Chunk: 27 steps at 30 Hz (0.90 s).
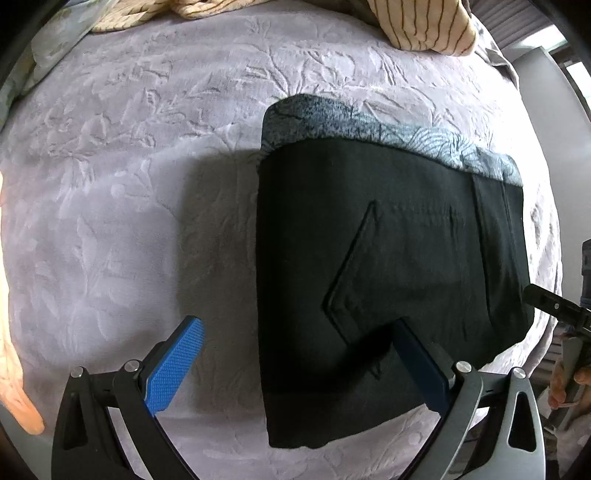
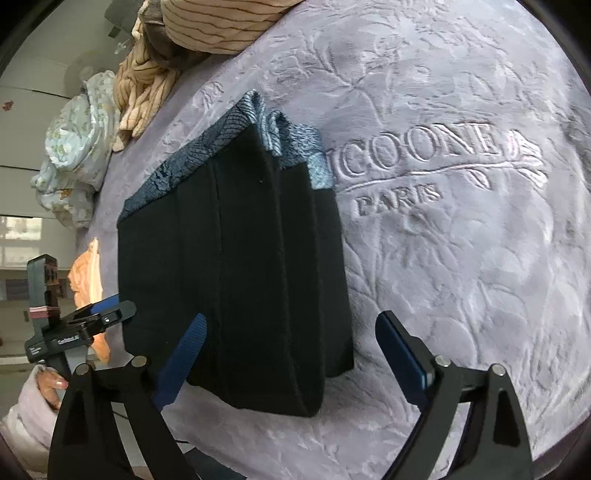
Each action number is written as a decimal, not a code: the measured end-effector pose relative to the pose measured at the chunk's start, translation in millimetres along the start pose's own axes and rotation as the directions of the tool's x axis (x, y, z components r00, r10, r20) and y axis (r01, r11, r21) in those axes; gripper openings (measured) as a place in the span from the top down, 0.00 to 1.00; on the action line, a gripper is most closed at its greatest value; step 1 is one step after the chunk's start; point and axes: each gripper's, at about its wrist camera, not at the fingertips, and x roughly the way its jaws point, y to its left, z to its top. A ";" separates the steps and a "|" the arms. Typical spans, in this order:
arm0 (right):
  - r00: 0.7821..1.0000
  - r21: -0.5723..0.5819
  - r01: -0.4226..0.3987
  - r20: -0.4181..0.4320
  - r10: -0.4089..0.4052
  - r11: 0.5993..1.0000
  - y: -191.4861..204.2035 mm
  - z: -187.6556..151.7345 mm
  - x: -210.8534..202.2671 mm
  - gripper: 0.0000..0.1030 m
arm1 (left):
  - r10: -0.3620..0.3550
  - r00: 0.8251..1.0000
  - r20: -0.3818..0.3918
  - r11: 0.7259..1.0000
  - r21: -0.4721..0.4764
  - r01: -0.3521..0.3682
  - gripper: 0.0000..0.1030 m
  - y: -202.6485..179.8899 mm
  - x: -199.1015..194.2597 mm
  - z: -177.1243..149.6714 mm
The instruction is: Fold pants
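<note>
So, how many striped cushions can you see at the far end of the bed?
1 for certain: the striped cushion at the far edge of the bed, beside a striped blanket. Others may be hidden outside the picture.

The pants [image 1: 388, 266] are black, folded into a compact, thick rectangular bundle lying flat on a pale lilac embossed blanket [image 1: 129, 166]; the top face shows a back pocket outlined by a pointed seam, and a waistband strip with a belt loop runs along one side; from the right wrist view the stacked layers show as several parallel folded edges down the near side; the bundle rests on a folded blue-grey patterned garment [image 1: 351, 122], whose edge sticks out past the far end of the pants; the fabric lies smooth, without loose legs trailing out.
</note>
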 end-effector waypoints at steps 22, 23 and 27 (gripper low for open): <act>0.978 -0.001 -0.175 -0.114 0.174 0.985 -12.2 29.4 39.3 0.08 | -0.149 0.988 -0.033 0.989 0.005 0.149 0.01 -25.5 50.8 41.5; 0.975 0.001 -0.182 -0.128 0.180 0.983 -13.7 30.4 44.9 0.07 | -0.160 0.987 -0.034 0.987 -0.001 0.160 0.01 -27.2 56.5 43.2; 0.967 0.025 -0.212 -0.142 0.213 0.977 -20.6 33.9 57.0 0.00 | -0.216 0.976 -0.037 0.976 -0.032 0.215 0.00 -21.3 74.5 45.5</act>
